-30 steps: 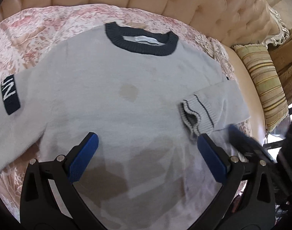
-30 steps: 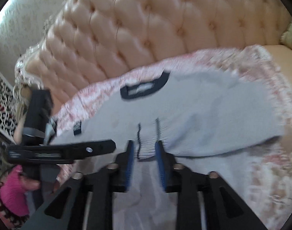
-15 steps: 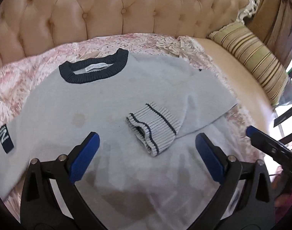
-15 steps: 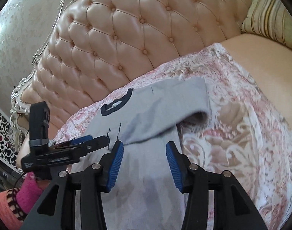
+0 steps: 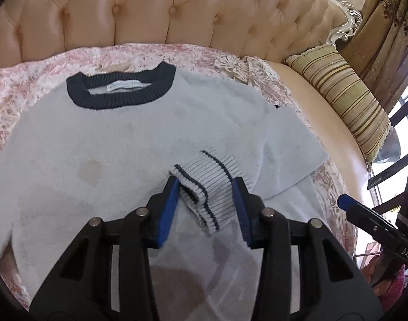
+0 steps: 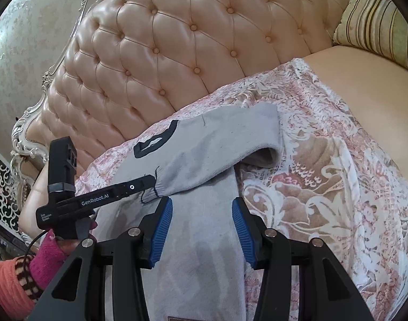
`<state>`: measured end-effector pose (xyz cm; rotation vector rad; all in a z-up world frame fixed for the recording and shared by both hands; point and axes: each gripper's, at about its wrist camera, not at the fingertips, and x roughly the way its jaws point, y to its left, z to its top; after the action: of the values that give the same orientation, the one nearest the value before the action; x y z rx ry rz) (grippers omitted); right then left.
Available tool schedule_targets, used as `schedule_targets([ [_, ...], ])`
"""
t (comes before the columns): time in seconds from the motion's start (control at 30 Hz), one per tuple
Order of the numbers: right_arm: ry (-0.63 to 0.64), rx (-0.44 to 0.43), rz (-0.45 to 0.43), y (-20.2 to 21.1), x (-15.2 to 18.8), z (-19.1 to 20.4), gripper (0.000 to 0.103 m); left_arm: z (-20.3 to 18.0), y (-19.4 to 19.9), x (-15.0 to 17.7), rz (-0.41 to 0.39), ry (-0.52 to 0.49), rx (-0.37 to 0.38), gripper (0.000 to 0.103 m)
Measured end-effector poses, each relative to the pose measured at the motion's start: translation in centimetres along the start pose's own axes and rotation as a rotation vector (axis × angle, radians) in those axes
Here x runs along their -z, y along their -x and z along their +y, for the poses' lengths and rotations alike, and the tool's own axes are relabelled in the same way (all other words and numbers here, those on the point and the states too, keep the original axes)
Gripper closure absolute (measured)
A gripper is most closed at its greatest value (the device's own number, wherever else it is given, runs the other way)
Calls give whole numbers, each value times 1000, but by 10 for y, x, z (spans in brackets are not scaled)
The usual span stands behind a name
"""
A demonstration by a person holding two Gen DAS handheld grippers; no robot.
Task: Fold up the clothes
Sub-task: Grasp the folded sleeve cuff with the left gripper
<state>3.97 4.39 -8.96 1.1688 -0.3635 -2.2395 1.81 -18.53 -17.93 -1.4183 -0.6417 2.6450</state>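
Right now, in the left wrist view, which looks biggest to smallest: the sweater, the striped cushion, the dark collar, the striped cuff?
1. sweater
2. striped cushion
3. dark collar
4. striped cuff, though it lies nearest the camera, so its look is inflated.

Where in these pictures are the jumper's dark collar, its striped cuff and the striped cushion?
dark collar (image 5: 118, 99), left wrist view, on the front ribbed band of the neck.
striped cuff (image 5: 209, 187), left wrist view, on the ribbing between the blue pads.
striped cushion (image 5: 345, 107), left wrist view, on its top face.
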Motion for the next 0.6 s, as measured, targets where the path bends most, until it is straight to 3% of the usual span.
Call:
schedule_targets([
  [0.13,5,5,-2,0,-1,1,55,3,1,2,9,50,51,59],
  [0.23,-2,10,2,-3,1,-1,55,-8,-1,1,16,2,36,92],
  [0.43,-6,20,8,-2,4,-2,54,-21,12,-3,-32,-72,-6,95],
  [0.6,-15,26,14,-3,-1,-3,48,-30,26,-15,-56,-99,9,95],
])
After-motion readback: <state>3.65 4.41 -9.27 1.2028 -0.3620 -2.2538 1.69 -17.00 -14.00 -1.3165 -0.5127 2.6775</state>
